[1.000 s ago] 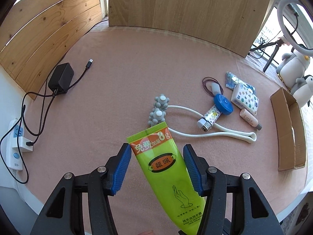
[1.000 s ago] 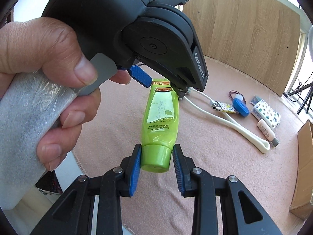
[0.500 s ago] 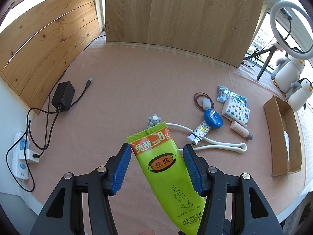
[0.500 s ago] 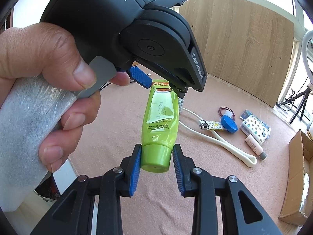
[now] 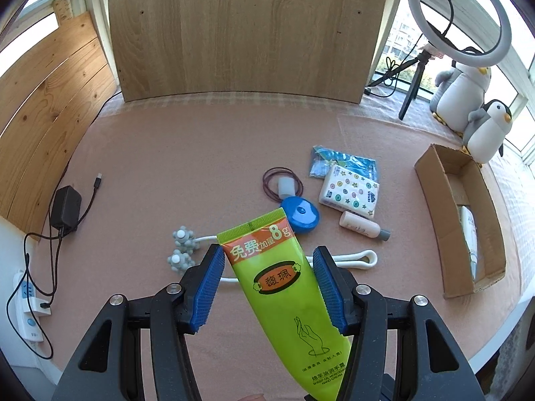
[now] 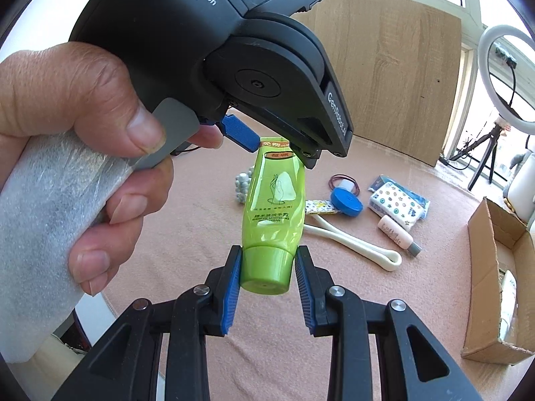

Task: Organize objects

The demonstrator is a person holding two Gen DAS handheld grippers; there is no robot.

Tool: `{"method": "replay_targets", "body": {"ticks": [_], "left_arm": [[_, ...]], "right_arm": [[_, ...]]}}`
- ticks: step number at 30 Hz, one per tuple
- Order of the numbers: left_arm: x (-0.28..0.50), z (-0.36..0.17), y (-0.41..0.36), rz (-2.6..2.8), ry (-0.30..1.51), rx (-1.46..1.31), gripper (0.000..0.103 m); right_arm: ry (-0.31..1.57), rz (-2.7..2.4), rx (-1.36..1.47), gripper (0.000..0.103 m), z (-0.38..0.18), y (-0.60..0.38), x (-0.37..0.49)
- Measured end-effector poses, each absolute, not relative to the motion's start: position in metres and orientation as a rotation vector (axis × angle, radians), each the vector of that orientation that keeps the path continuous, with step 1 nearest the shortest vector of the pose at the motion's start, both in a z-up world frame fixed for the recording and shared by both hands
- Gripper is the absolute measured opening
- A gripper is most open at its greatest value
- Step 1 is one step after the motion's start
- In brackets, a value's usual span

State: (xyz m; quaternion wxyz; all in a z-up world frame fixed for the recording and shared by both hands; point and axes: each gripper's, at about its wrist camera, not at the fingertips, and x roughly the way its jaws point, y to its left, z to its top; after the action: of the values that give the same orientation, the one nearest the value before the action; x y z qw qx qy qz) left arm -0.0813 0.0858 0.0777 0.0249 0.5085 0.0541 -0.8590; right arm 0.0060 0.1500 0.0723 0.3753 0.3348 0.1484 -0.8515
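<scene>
A green hand-cream tube (image 5: pixel 284 287) is held in the air above the pink table. My left gripper (image 5: pixel 267 284) has its blue pads on both sides of the tube's flat upper part. My right gripper (image 6: pixel 267 267) is shut on the tube's green cap (image 6: pixel 265 272); the tube body (image 6: pixel 276 204) rises from it toward the left gripper's body (image 6: pixel 267 83). On the table lie a blue round case (image 5: pixel 300 214), a patterned tissue pack (image 5: pixel 349 194), a small pink bottle (image 5: pixel 362 226) and a white massager (image 5: pixel 354 259).
An open cardboard box (image 5: pixel 458 214) stands at the right with a white item inside. A black charger (image 5: pixel 65 206) and a power strip (image 5: pixel 28 314) lie at the left. Penguin toys (image 5: pixel 485 127) and a ring light (image 5: pixel 458 16) stand at the back right.
Both grippers and the tube have risen higher above the table, so the objects below look smaller and farther. The hold on the tube is the same.
</scene>
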Motion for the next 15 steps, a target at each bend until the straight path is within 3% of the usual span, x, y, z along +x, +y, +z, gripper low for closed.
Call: {"method": "replay_targets", "body": {"ticks": [15], "left_arm": [[-0.135,0.092,0.280,-2.940,-0.102,1.674,0.059]], "right_arm": [[0.241,-2.516,0.913,0.028,0.085,0.268,-0.034]]}}
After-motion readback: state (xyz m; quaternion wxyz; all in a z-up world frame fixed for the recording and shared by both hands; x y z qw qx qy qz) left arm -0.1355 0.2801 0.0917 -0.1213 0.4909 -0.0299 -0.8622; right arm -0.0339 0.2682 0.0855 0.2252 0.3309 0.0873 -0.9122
